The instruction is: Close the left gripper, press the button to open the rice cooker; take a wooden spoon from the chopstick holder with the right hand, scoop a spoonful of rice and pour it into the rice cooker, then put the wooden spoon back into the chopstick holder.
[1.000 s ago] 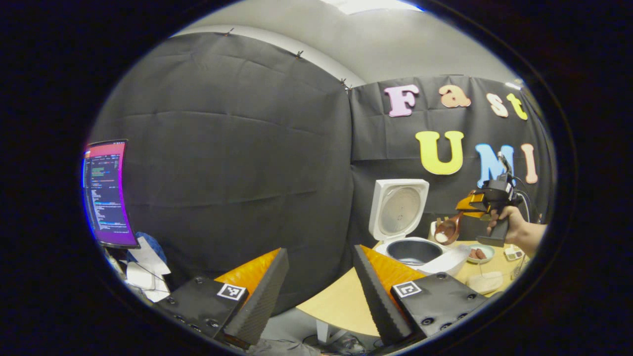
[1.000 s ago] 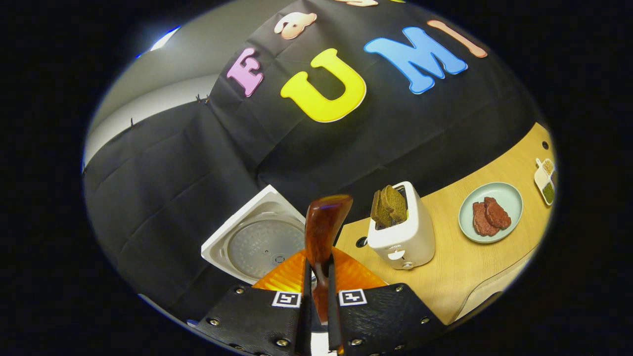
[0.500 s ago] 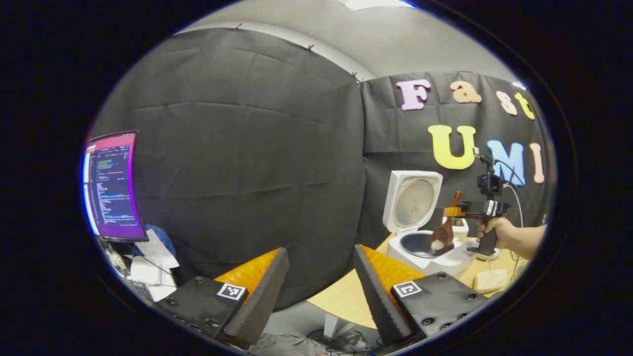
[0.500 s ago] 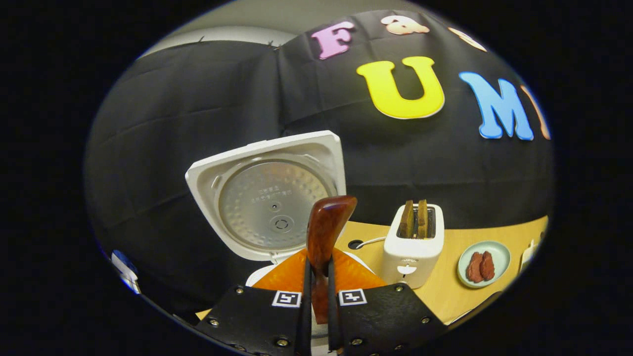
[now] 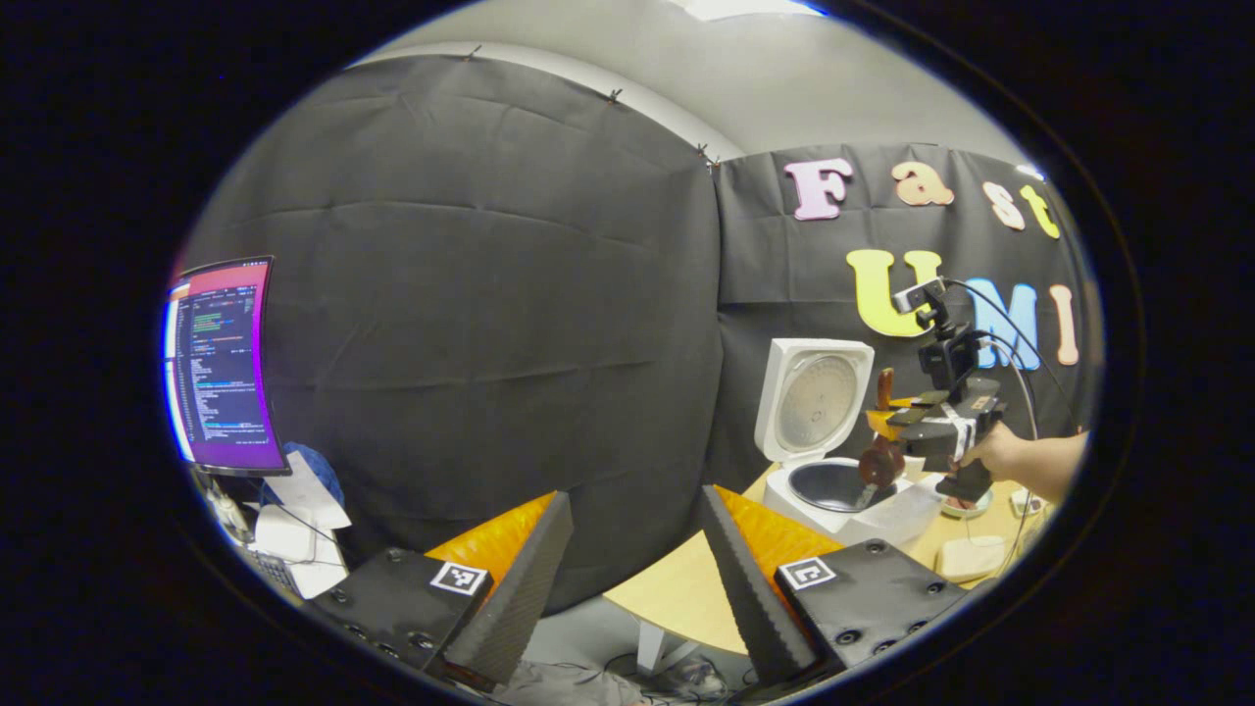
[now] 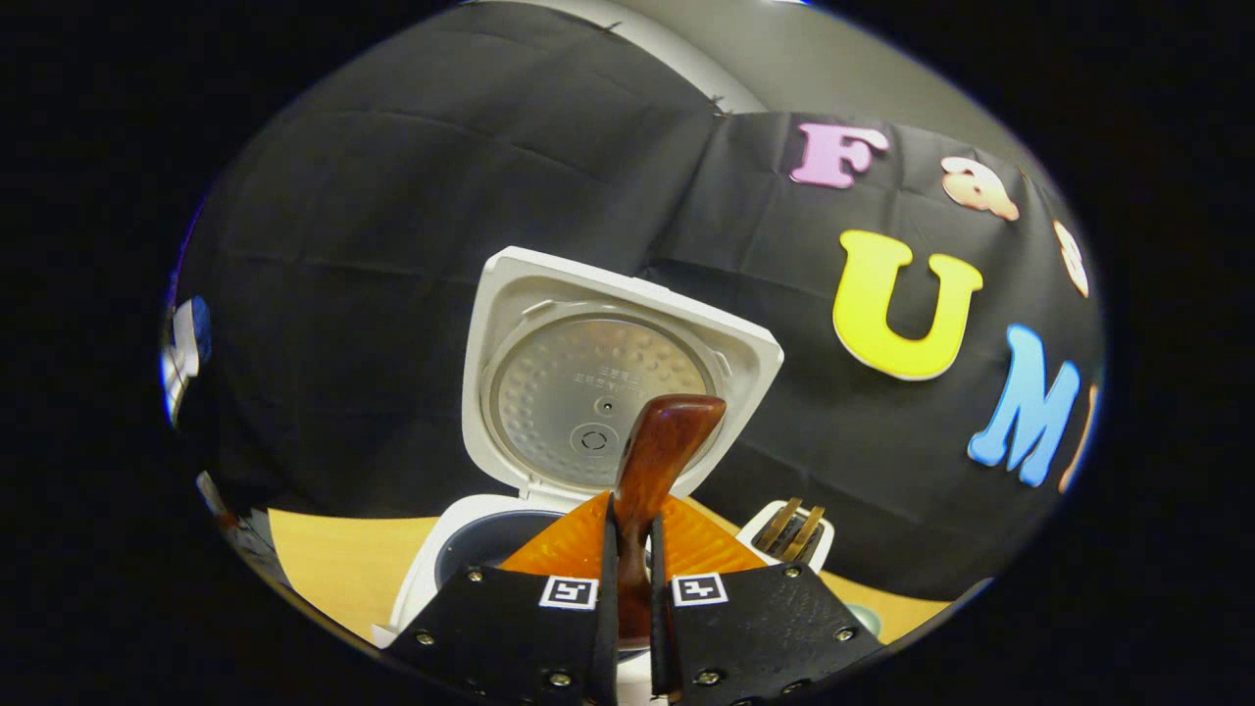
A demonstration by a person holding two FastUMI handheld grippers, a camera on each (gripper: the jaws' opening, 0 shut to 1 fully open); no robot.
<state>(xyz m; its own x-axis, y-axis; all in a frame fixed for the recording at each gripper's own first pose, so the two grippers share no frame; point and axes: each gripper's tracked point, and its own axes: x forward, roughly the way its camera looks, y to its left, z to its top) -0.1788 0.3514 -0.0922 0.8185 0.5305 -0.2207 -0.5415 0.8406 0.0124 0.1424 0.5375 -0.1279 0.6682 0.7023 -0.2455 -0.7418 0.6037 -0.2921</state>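
The white rice cooker (image 5: 887, 518) stands on the table with its lid (image 5: 819, 397) raised and the dark inner pot (image 5: 828, 485) open. A hand holds my right gripper (image 5: 882, 422) over the pot, shut on the wooden spoon (image 5: 879, 459), whose bowl hangs down at the pot's right rim. In the right gripper view the spoon handle (image 6: 659, 453) sticks up from my right gripper (image 6: 628, 534), with the cooker lid (image 6: 598, 387) and the pot (image 6: 480, 537) right behind it. My left gripper (image 5: 627, 549) stays open and holds nothing, off the table's near edge.
A white toaster (image 6: 792, 531) with bread slices stands right of the cooker. The wooden table (image 5: 677, 598) has its rounded edge near my left fingers. A lit monitor (image 5: 221, 363) and some papers are far left. A small white dish (image 5: 966, 557) lies near the table's front.
My right gripper has carried the spoon from beside the cooker to over the pot and rolled it, so the bowl now hangs down. The left gripper has barely moved.
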